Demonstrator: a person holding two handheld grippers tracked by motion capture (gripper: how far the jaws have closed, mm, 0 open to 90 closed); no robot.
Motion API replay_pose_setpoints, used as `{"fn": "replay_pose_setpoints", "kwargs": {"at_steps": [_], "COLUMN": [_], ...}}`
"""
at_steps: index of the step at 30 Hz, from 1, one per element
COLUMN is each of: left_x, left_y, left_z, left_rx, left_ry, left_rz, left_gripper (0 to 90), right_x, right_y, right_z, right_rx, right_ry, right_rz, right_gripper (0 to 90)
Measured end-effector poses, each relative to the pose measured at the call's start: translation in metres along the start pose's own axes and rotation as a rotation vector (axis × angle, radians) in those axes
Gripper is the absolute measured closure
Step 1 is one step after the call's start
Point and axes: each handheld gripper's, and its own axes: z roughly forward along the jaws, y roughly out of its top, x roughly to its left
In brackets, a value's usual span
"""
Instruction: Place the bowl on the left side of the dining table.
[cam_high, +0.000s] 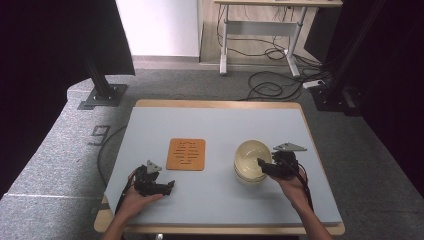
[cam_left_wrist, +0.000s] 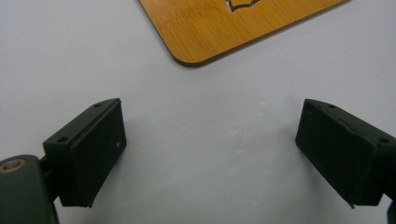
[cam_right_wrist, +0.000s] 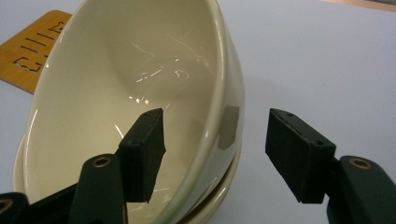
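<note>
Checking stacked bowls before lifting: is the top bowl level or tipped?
Tipped. The top bowl leans in the lower bowl; the right tongs straddle its rim.

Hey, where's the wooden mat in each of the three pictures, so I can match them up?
High view: the wooden mat lies flat at mid-table, left of the bowls.
Left gripper view: its rounded corner is at the top, beyond the open left tool.
Right gripper view: a corner peeks in at the upper left, behind the bowls.
Shared landmark: the mat's cut-out pattern.
</note>
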Motion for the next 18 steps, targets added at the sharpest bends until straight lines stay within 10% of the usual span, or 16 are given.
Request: {"fn": "replay_pose_setpoints", "kwargs": {"at_steps": [18], "left_x": [0.0], "left_y": [0.0], "left_z": [0.0], "left_rx": [0.0], "left_ry": [0.0], "left_rz": [0.0], "left_gripper": [8.5], "right_x": [0.0068], "right_y": [0.0053], "right_z": [0.0051], "right_rx": [0.037], "right_ry": [-0.027], "right_rz": [-0.025], "right_gripper": [49.1]}}
